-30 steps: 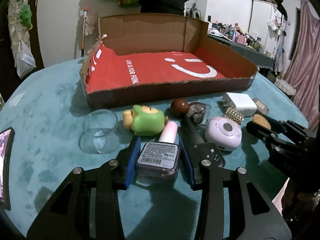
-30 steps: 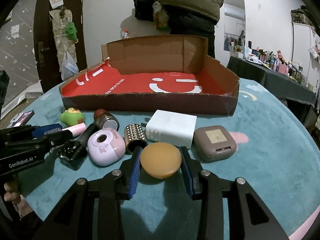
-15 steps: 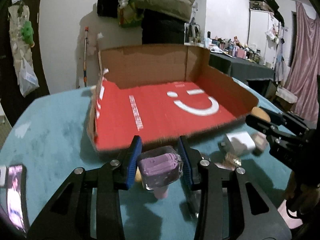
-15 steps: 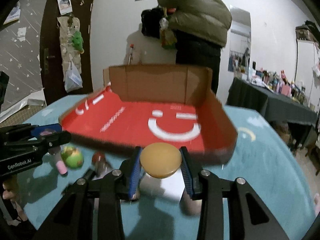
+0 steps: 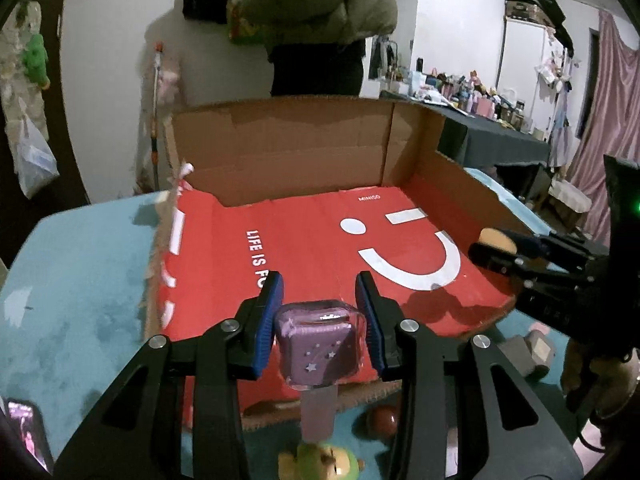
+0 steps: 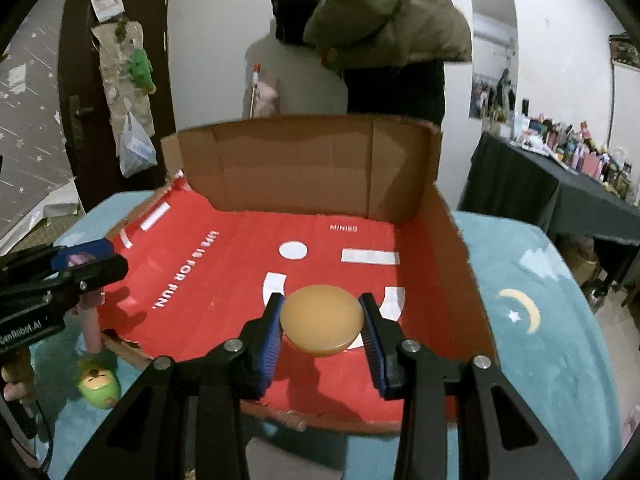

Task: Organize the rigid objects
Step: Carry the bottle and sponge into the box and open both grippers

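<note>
A shallow cardboard box with a red floor (image 5: 304,248) stands on the teal table; it also shows in the right wrist view (image 6: 240,248). My left gripper (image 5: 319,322) is shut on a purple square bottle (image 5: 318,346) with a pink cap hanging down, held above the box's near edge. My right gripper (image 6: 322,320) is shut on a round tan disc (image 6: 322,320), held above the box's near right part. The right gripper with the disc shows at the right of the left wrist view (image 5: 494,240). The left gripper shows at the left of the right wrist view (image 6: 86,258).
A green round toy (image 6: 98,388) lies on the table below the box's near edge, also in the left wrist view (image 5: 320,462), beside a dark red ball (image 5: 382,420). A brown square case (image 5: 532,354) lies at the right. A phone (image 5: 28,432) lies at the left. A person stands behind the box.
Both grippers have lifted their objects off the table and moved forward over the box's near edge. The items left on the table have dropped low in both views.
</note>
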Tool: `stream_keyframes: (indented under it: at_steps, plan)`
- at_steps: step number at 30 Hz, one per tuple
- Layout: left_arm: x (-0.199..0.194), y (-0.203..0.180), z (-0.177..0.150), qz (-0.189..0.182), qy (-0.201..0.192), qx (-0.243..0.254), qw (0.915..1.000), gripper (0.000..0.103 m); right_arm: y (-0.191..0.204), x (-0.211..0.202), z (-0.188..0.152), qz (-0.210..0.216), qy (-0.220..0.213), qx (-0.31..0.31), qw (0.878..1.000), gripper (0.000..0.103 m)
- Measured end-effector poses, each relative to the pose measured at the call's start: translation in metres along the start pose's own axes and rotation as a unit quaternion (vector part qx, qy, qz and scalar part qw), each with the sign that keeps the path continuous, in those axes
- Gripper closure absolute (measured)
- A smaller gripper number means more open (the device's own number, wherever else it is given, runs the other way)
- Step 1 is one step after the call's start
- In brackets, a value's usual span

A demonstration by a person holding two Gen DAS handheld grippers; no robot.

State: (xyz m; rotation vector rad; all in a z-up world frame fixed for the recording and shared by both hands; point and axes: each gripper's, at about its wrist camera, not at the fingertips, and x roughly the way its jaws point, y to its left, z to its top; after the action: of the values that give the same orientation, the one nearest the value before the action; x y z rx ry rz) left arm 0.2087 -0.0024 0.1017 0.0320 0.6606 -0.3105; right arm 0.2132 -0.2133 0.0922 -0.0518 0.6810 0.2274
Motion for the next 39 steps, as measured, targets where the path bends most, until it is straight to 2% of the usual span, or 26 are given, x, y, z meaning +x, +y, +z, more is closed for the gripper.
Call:
stream_keyframes:
  at_steps: [4, 11, 15, 16, 21, 26, 28, 39]
  plan:
    - [0.021, 0.000, 0.011, 0.000, 0.010, 0.011, 0.9999, 0.068, -0.003, 0.018, 0.003, 0.005, 0.028, -0.005, 1.000, 0.063]
    - [0.050, 0.004, 0.029, -0.007, 0.024, 0.008, 0.9997, 0.068, -0.009, 0.028, 0.009, 0.006, 0.046, -0.005, 0.999, 0.063]
    - [0.062, 0.005, 0.021, -0.011, 0.051, 0.003, 0.9987, 0.068, -0.008, 0.036, 0.008, -0.001, 0.064, -0.017, 0.998, 0.063]
    - [0.059, 0.004, 0.017, -0.011, 0.041, 0.008, 0.9991, 0.068, -0.008, 0.038, 0.007, -0.001, 0.068, -0.019, 0.998, 0.063]
    - [0.047, 0.003, 0.005, -0.020, 0.050, 0.027, 0.9982, 0.068, -0.009, 0.042, -0.001, 0.005, 0.085, -0.021, 0.996, 0.063]
    - [0.051, 0.008, -0.015, -0.024, 0.095, 0.027, 0.9949, 0.070, -0.009, 0.043, -0.009, 0.004, 0.100, -0.028, 0.995, 0.063]
    - [0.052, 0.011, -0.021, -0.025, 0.100, 0.027, 0.9944, 0.070, -0.010, 0.045, -0.013, 0.004, 0.107, -0.031, 0.994, 0.063]
    - [0.062, 0.013, -0.019, -0.027, 0.125, 0.013, 0.9917, 0.070, -0.019, 0.058, -0.015, 0.007, 0.136, -0.023, 0.990, 0.063]
